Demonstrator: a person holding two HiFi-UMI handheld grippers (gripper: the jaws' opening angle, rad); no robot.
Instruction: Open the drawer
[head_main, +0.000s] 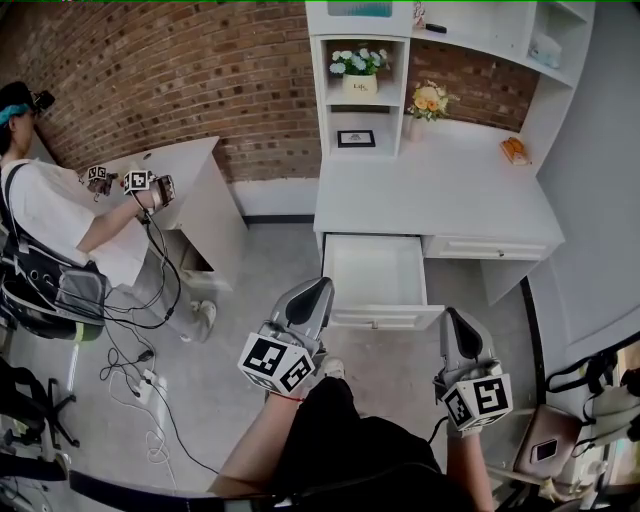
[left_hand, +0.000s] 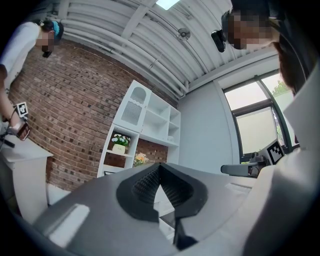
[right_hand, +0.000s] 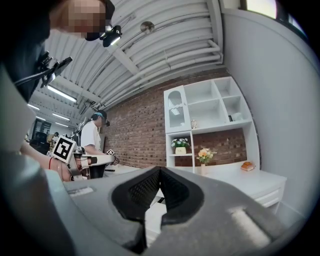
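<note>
Drawer sticks out of desk's left front, long axis twd person; L gripper by its near-left corner, R gripper further off, both clenched, empty.

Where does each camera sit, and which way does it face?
Head view: on the person's head, facing steeply down at the open drawer; left gripper and right gripper show.
Left gripper view: on that gripper, along its shut jaws toward the white shelves.
Right gripper view: likewise, toward shelves and desk.
Shared: potted white flowers.
</note>
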